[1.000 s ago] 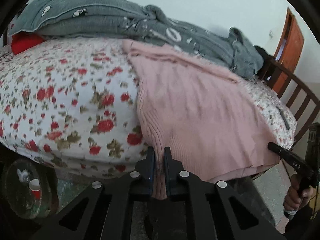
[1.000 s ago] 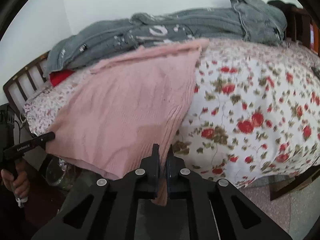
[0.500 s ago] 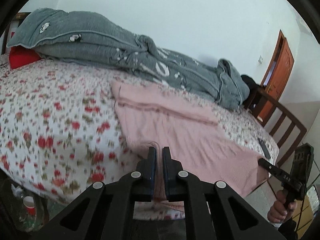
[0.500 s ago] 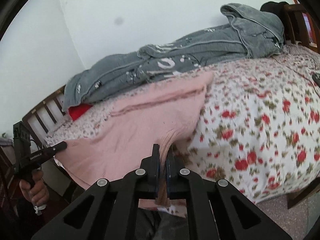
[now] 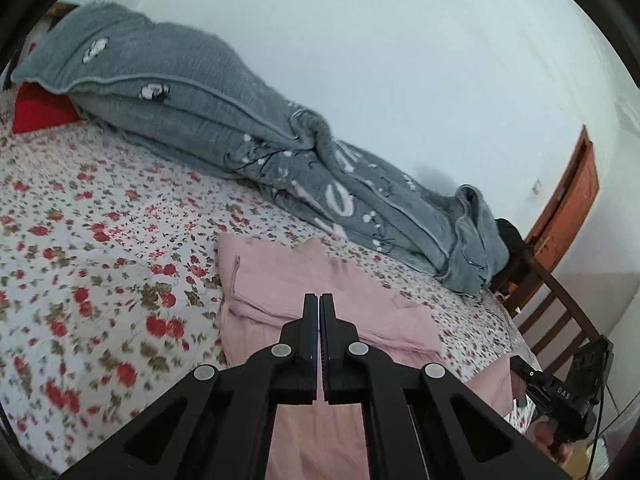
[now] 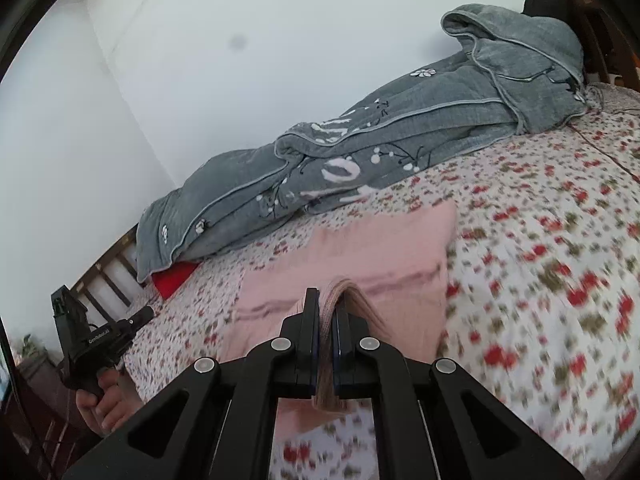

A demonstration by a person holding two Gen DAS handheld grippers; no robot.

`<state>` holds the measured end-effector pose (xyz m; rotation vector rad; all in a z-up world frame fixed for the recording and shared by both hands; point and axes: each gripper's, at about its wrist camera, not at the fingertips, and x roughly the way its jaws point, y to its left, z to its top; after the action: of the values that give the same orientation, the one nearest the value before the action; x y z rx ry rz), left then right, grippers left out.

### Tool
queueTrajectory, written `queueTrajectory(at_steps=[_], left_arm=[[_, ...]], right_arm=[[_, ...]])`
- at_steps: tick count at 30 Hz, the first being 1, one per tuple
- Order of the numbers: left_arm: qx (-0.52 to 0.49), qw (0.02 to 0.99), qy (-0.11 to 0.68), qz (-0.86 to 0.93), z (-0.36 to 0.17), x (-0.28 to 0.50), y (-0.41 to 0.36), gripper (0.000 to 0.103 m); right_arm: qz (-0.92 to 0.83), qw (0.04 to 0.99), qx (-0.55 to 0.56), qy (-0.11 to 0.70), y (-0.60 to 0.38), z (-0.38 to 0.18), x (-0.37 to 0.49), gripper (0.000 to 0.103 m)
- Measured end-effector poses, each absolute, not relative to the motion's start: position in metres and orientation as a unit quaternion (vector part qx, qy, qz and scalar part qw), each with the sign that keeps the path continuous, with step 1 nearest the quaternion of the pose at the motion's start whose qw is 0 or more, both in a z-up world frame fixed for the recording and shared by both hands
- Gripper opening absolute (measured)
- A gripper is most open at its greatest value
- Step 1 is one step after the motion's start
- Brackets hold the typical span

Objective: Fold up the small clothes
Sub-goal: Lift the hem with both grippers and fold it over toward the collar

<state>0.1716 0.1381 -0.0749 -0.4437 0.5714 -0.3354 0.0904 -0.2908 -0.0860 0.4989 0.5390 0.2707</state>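
The pink garment [image 5: 312, 304] lies on the bed [image 5: 92, 280], on the floral bedspread, with its near part raised off the cover toward both cameras. In the left wrist view its far edge sits at about 12 o'clock from the fingers, doubled into a flat band, and the near cloth runs down under the tool to 6 o'clock.

The left hand-held gripper [image 5: 319, 300] has its jaws closed together. Pink cloth passes beneath the fingers, but no fold shows between the tips, so whether it grips the garment cannot be told from this view. In the right wrist view it appears at 9 o'clock, held by a hand [image 6: 105, 402] off the bed's edge.

The right hand-held gripper [image 6: 326, 304] is clamped on the garment: a bunched ridge of pink knit rises out between the fingertips and hangs below them. It shows in the left wrist view at 4 o'clock, at the garment's near corner.

A grey quilt [image 5: 248, 148] lies rolled along the far side of the bed by the wall, with a red pillow [image 5: 40, 110] at its end. A wooden door [image 5: 568, 216] stands at 3 o'clock.
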Motion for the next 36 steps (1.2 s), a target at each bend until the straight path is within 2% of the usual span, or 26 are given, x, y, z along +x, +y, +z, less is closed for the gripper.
queueTrajectory(at_steps=[5, 10, 12, 13, 14, 16, 24, 34, 36], left_arm=[[-0.194, 0.906, 0.334, -0.173, -0.100, 0.188, 0.129, 0.002], [-0.140, 0.894, 0.384, -0.185, -0.138, 0.167, 0.114, 0.003], [-0.139, 0.882, 0.404, -0.199, -0.152, 0.155, 0.110, 0.006], [-0.139, 0.879, 0.408, -0.204, -0.156, 0.151, 0.108, 0.015], [-0.139, 0.876, 0.412, -0.208, -0.162, 0.145, 0.106, 0.034], [-0.138, 0.874, 0.412, -0.217, -0.171, 0.127, 0.101, 0.051], [-0.126, 0.869, 0.423, -0.223, -0.194, 0.081, 0.085, 0.051], [-0.163, 0.861, 0.433, -0.209, -0.213, 0.081, 0.077, 0.049], [-0.172, 0.857, 0.439, -0.208, -0.214, 0.084, 0.076, 0.039]], right_arm=[[0.121, 0.926, 0.226, 0.279, -0.284, -0.093, 0.122, 0.005], [0.118, 0.925, 0.227, 0.280, -0.288, -0.102, 0.115, 0.005], [0.116, 0.924, 0.232, 0.282, -0.290, -0.105, 0.111, 0.005], [0.114, 0.924, 0.232, 0.282, -0.291, -0.105, 0.108, 0.005], [0.111, 0.925, 0.230, 0.282, -0.292, -0.106, 0.103, 0.005], [0.107, 0.924, 0.233, 0.283, -0.295, -0.107, 0.096, 0.005], [0.106, 0.926, 0.235, 0.276, -0.298, -0.109, 0.058, 0.005], [0.104, 0.930, 0.225, 0.271, -0.290, -0.114, 0.028, 0.005], [0.104, 0.929, 0.228, 0.272, -0.290, -0.114, 0.027, 0.005]])
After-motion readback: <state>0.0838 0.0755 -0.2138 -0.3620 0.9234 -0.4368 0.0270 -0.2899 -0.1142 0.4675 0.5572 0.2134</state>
